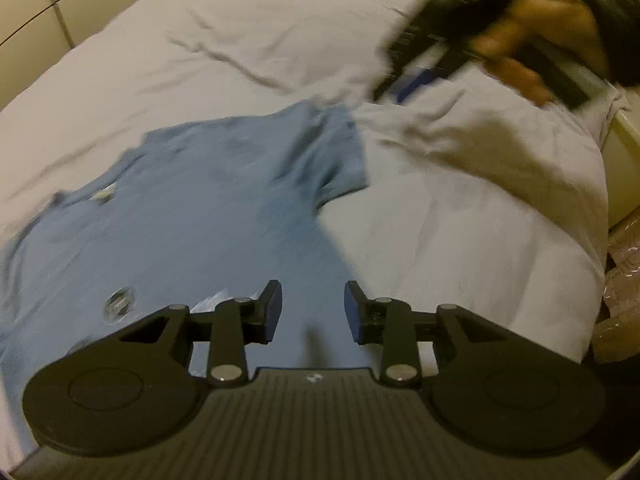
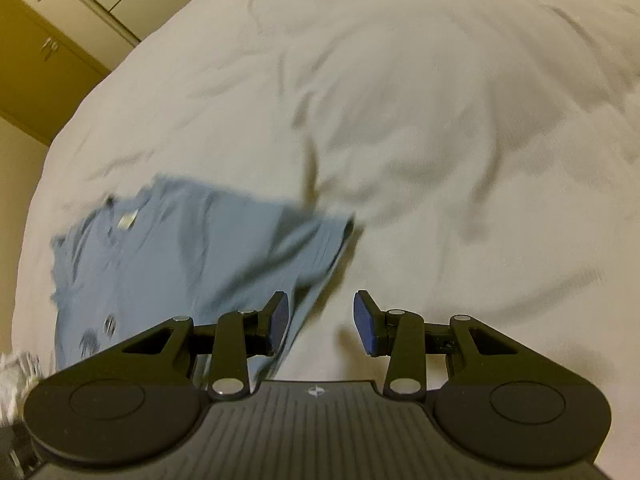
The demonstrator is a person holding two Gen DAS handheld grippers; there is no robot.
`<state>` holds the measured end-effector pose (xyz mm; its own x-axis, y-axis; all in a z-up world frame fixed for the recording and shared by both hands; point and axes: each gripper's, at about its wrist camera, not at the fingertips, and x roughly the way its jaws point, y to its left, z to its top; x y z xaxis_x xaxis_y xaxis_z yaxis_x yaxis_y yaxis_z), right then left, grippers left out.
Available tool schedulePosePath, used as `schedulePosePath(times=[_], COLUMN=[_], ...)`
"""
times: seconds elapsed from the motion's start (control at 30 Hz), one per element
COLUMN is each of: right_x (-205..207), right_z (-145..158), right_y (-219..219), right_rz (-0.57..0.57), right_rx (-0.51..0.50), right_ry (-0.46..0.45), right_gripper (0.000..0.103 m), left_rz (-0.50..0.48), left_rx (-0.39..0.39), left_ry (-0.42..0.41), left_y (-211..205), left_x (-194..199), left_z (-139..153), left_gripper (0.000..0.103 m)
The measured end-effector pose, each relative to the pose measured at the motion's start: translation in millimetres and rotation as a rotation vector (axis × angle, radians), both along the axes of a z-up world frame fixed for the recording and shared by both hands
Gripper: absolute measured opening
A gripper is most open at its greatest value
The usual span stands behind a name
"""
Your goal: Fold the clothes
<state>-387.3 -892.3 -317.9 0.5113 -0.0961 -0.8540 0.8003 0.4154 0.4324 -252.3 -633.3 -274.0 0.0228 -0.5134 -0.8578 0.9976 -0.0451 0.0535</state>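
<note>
A: Since your left wrist view is smeared with motion, take care: your left gripper hangs with its jaws apart and empty over the body of the blue shirt, which lies spread on the white bedsheet, running ahead and to the left of the fingers. If you clamp down here I think you would pinch the sheet along with the cloth, or catch only one layer.

B: And the other hand?

A: Up ahead to the right of those fingers, your right gripper, held in a hand, is a blur well beyond the sleeve; I cannot tell its jaws from here.

B: What does the right wrist view show?

A: There the right gripper is spread open, holding nothing. The left fingertip sits over the shirt's near edge, the right over bare bedsheet. A fast closing sweep could drag that edge and bunch the sleeve.

B: The count?

A: One shirt, one sheet, two grippers, one hand visible. A whitish cloth shows at the far left edge; what it is I cannot tell.
</note>
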Motion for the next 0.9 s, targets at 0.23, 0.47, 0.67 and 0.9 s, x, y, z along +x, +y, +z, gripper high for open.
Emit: schedulePosePath(times=[0.23, 0.47, 0.67, 0.9], right_x=[18, 20, 14, 20], right_z=[-58, -51, -42, -26], right_y=[-49, -45, -38, -34], right_rz=[-0.063, -0.032, 0.030, 0.317], right_rx=[0.138, 0.056, 0.060, -0.091], right_ry=[-0.021, 0.080, 0.026, 0.067], right_gripper=[0.041, 0.000, 0.015, 0.029], left_rz=[0.023, -0.113, -0.207, -0.263], left_rx=[0.010, -0.024, -0.047, -0.015], left_ry=[0.025, -0.163, -0.269, -0.420], left_y=[-41, -51, -76, -100], left_x=[-24, -47, -63, -79], left_z=[-21, -35, -57, -88], left_gripper=[0.030, 0.034, 0.038, 0.036])
